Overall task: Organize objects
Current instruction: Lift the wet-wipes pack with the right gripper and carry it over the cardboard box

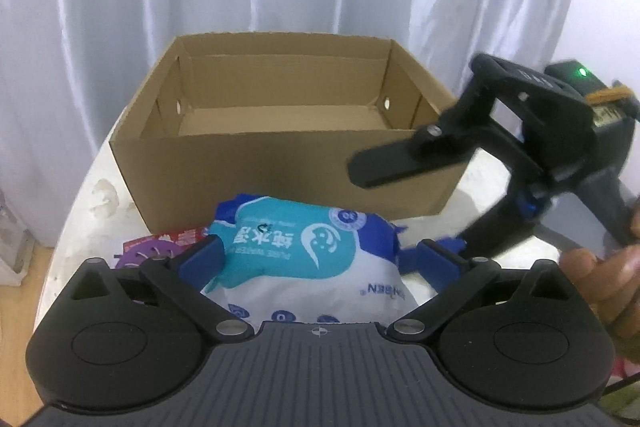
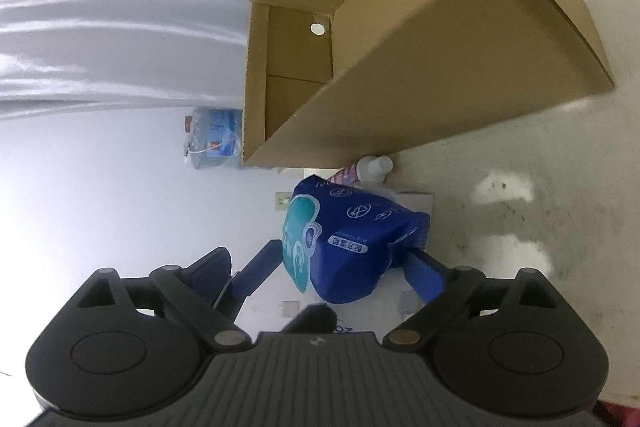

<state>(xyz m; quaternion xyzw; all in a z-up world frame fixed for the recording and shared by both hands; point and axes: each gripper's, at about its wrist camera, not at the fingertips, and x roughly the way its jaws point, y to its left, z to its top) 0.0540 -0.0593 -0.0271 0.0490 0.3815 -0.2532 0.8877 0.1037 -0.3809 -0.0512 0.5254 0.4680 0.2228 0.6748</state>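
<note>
The soft blue-and-white plastic pack of wet wipes (image 1: 304,259) lies on the white round counter (image 1: 86,227) just in front of the open brown cardboard box (image 1: 280,163), which looks empty; the step in hand seems to be getting this pack into the box; the left gripper (image 1: 316,259) straddles the pack, one blue pad touching its left edge and the other just clear, so its jaws read as released; the right gripper (image 2: 340,267), rolled onto its side, has its jaws spread wide around the pack's end without clamping; next, one pair must close firmly on the yielding pack and lift it over the box's near wall; only the right wrist view shows a small white bottle (image 2: 374,167) beside the box.
</note>
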